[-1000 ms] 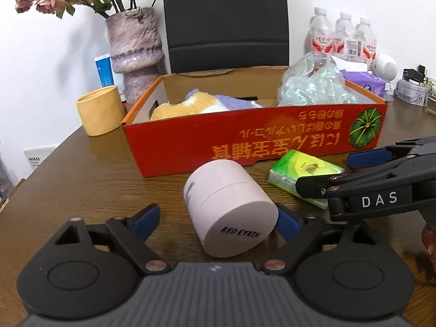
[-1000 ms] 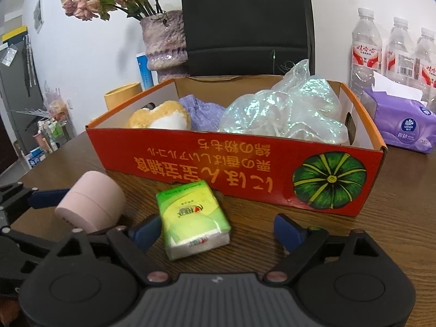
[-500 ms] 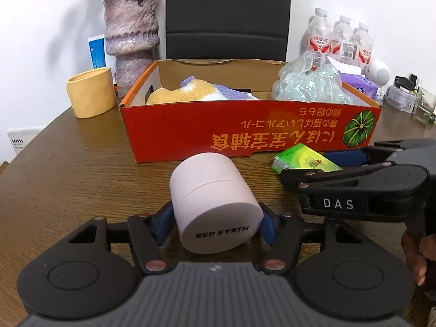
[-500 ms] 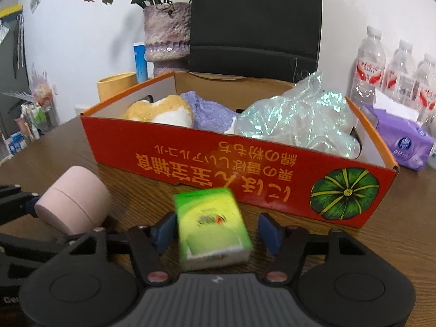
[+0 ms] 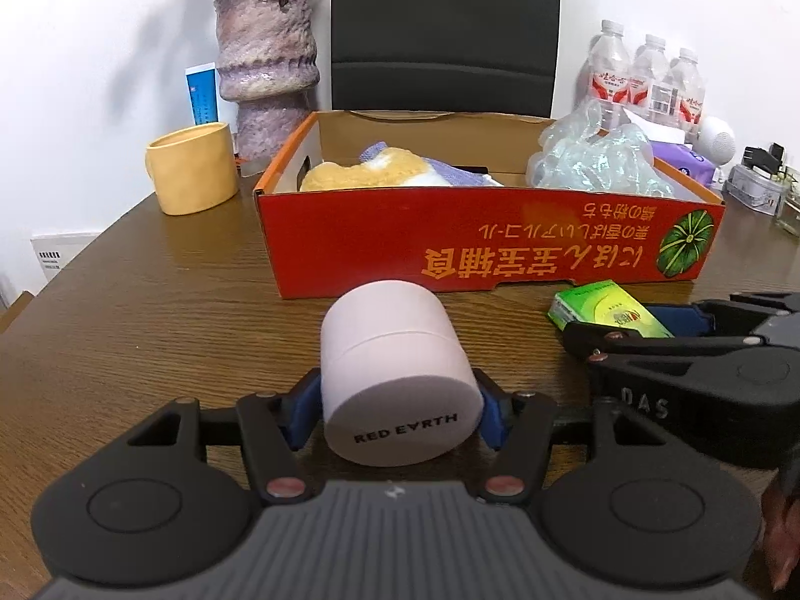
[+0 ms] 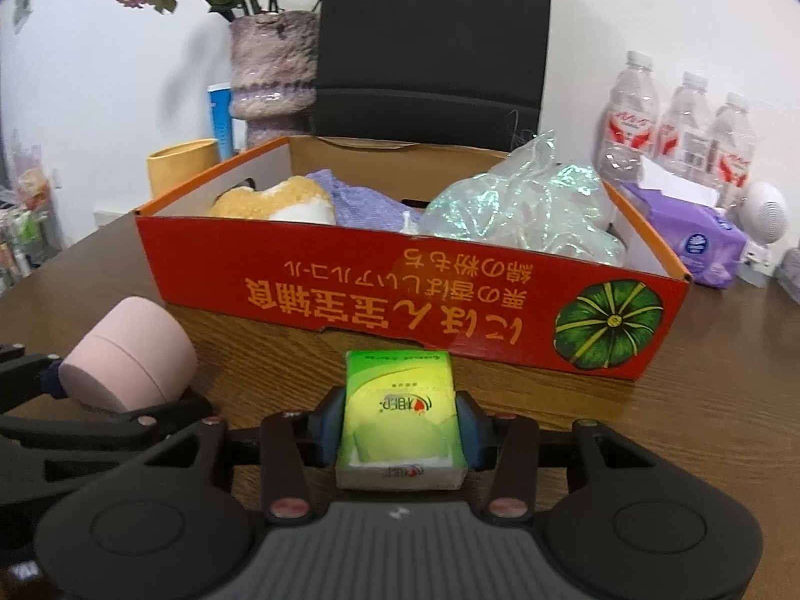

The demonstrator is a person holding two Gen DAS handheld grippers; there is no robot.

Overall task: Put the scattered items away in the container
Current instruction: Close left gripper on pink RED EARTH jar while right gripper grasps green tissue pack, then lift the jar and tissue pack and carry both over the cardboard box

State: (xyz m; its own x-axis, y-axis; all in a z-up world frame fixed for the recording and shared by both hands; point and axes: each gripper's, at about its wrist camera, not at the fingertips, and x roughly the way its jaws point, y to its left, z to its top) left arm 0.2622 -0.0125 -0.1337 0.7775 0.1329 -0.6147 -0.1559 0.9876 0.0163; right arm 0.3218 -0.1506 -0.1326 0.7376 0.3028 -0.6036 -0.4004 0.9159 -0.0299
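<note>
A pink cylindrical jar marked RED EARTH lies on its side, and my left gripper is shut on it, blue pads pressed against both sides. The jar shows again at the left of the right wrist view. My right gripper is shut on a green tissue pack. From the left wrist view that pack sits at the right between the right gripper's fingers. The red cardboard box stands just beyond both, holding a yellow plush, purple cloth and crumpled clear plastic.
A yellow mug, a purple vase with dried roses and a black chair back stand behind the box. Water bottles, a purple tissue pack and a white round device crowd the back right. Brown wooden table lies at the left.
Both grippers went from open to shut: the left closed on the pink jar, the right on the green tissue pack. Both views shifted slightly closer and higher.
</note>
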